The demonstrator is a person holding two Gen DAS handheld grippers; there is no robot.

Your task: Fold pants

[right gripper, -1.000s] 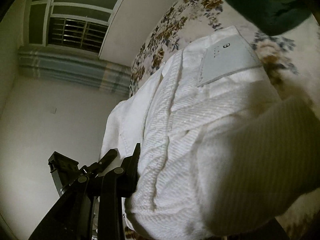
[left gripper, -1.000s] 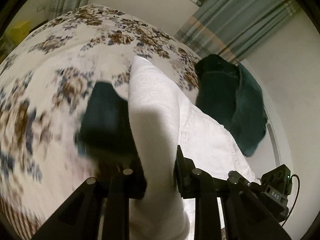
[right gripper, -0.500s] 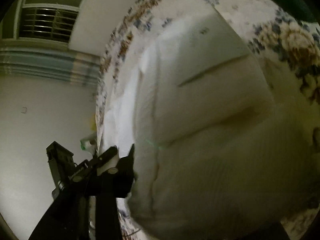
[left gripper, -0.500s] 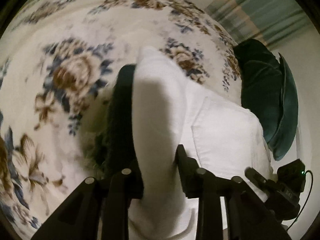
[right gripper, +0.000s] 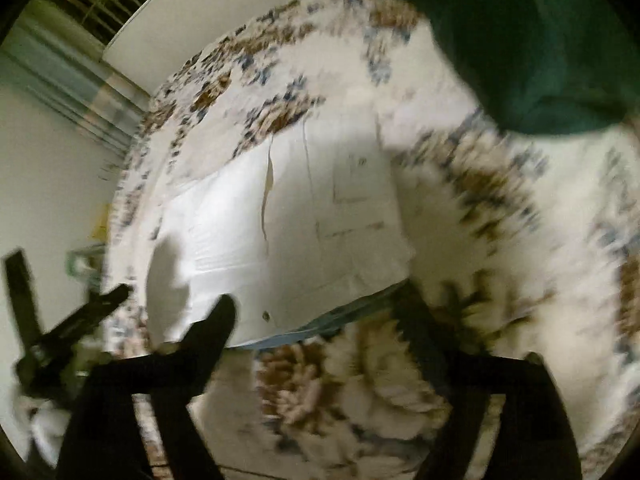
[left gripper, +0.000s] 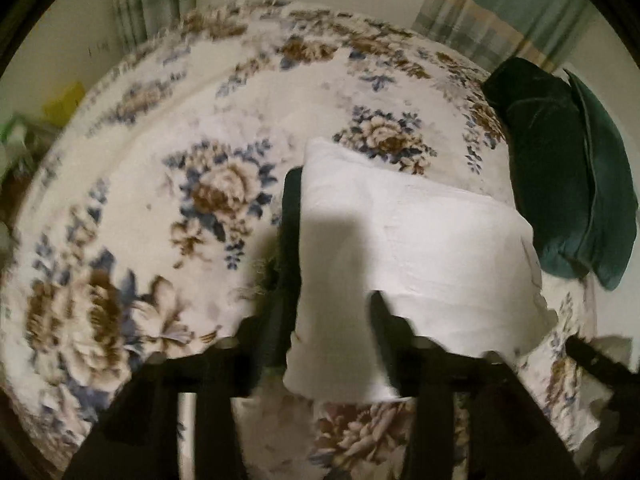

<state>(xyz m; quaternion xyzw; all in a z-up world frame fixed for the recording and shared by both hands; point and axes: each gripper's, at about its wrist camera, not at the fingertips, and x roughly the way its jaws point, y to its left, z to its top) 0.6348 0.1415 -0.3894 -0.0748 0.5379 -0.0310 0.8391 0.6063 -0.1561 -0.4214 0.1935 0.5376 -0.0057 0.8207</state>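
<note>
Bedspread (left gripper: pixel 132 208) under just-released pants (left gripper: pixel 420 248)

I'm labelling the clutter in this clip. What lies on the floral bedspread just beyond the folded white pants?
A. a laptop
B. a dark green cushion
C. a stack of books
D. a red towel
B: a dark green cushion lies on the floral bedspread right beside the far edge of the folded white pants; it shows again at the top of the right wrist view.

Green cushion (right gripper: pixel 532 40) edge-cropped, blurred
</note>
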